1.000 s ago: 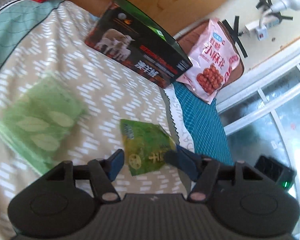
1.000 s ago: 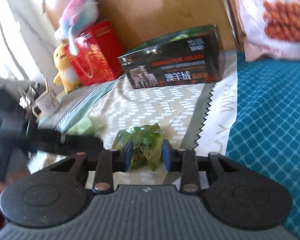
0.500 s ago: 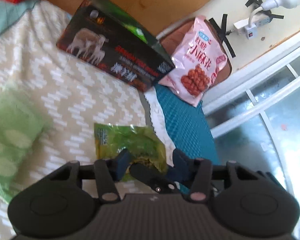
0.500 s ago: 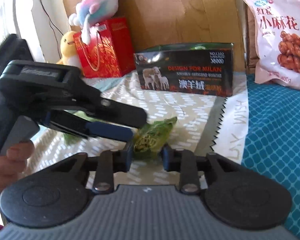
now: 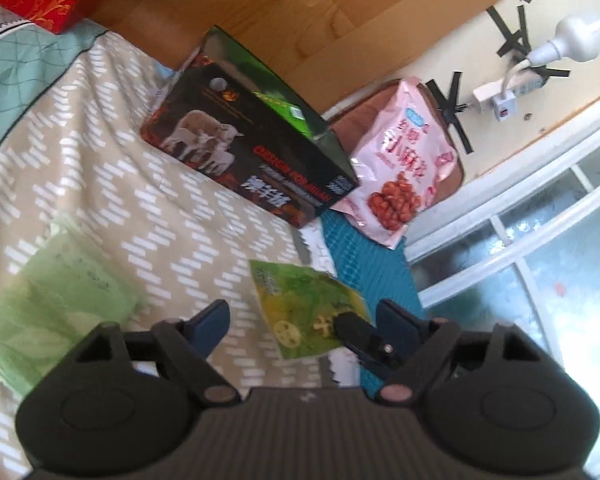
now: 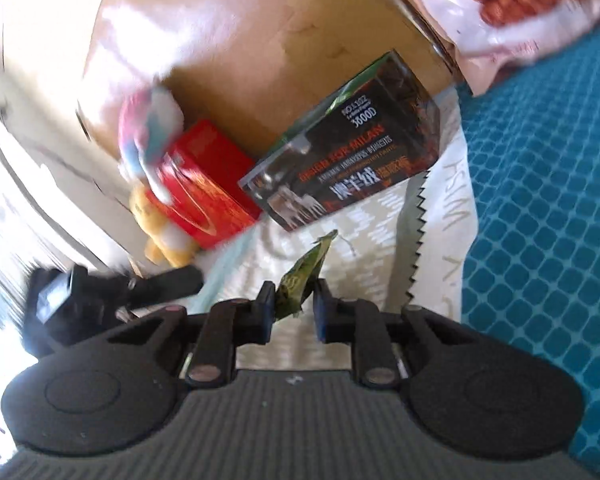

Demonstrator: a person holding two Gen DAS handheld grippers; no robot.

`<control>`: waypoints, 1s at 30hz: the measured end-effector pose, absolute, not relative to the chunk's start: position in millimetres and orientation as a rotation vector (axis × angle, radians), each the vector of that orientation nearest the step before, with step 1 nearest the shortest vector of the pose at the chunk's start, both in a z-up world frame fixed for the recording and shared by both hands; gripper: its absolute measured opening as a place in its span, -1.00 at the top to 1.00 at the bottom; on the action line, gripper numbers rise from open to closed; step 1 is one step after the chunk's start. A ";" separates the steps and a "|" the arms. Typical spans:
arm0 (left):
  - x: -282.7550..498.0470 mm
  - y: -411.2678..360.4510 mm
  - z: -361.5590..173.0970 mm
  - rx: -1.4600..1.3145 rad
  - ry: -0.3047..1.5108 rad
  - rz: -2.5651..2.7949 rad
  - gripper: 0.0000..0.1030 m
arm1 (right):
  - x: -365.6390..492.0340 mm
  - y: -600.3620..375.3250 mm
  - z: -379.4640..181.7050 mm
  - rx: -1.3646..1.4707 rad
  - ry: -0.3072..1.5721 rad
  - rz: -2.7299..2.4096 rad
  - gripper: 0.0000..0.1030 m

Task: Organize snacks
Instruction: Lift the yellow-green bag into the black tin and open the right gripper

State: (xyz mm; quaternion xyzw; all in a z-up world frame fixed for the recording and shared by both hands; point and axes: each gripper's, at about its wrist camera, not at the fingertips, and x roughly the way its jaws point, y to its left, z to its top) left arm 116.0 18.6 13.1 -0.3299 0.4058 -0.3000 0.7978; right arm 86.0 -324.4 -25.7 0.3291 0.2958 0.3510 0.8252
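The right claw [image 6: 292, 312] is pinching the green snack packet [image 6: 300, 280] edge-on, jaws closing in on it, and is lifting it above the patterned bed cover [image 6: 364, 232]. The left claw [image 5: 304, 320] is standing spread — its jaws have just been opening — with the packet [image 5: 300, 304] showing between its fingers, untouched by either pad. Farther off, the dark box with sheep [image 5: 252, 164] is leaning at the headboard [image 5: 284, 12], the pink snack bag [image 5: 400, 168] just right of it, and a pale green pack [image 5: 56, 316] is lying to the near left.
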 end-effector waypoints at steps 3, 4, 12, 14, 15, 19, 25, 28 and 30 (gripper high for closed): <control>121.0 12.9 25.1 -0.664 0.845 -0.631 -0.29 | 87.8 -319.7 -22.6 0.736 0.639 0.790 0.56; 124.0 12.2 30.0 -0.646 0.829 -0.627 -0.21 | 88.8 -315.7 -17.4 0.724 0.625 0.792 0.56; 186.5 16.8 85.9 -0.531 0.670 -0.558 -0.19 | 142.7 -275.4 55.9 0.555 0.445 0.780 0.57; 209.7 14.1 92.7 -0.487 0.641 -0.511 -0.22 | 168.2 -255.7 65.6 0.493 0.422 0.746 0.57; 221.6 11.1 93.2 -0.462 0.639 -0.484 -0.23 | 178.3 -246.0 67.2 0.450 0.418 0.726 0.53; 242.1 4.6 86.7 -0.408 0.660 -0.422 -0.25 | 203.4 -203.2 64.7 0.179 0.417 0.581 0.39; 207.2 24.2 75.6 -0.447 0.648 -0.451 -0.34 | 156.6 -217.4 56.0 0.119 0.293 0.522 0.12; 178.7 43.1 72.3 -0.475 0.649 -0.450 -0.34 | 132.9 -230.7 46.2 0.172 0.324 0.553 0.12; 156.4 58.4 69.5 -0.486 0.650 -0.430 -0.35 | 117.4 -233.6 37.4 0.204 0.372 0.579 0.12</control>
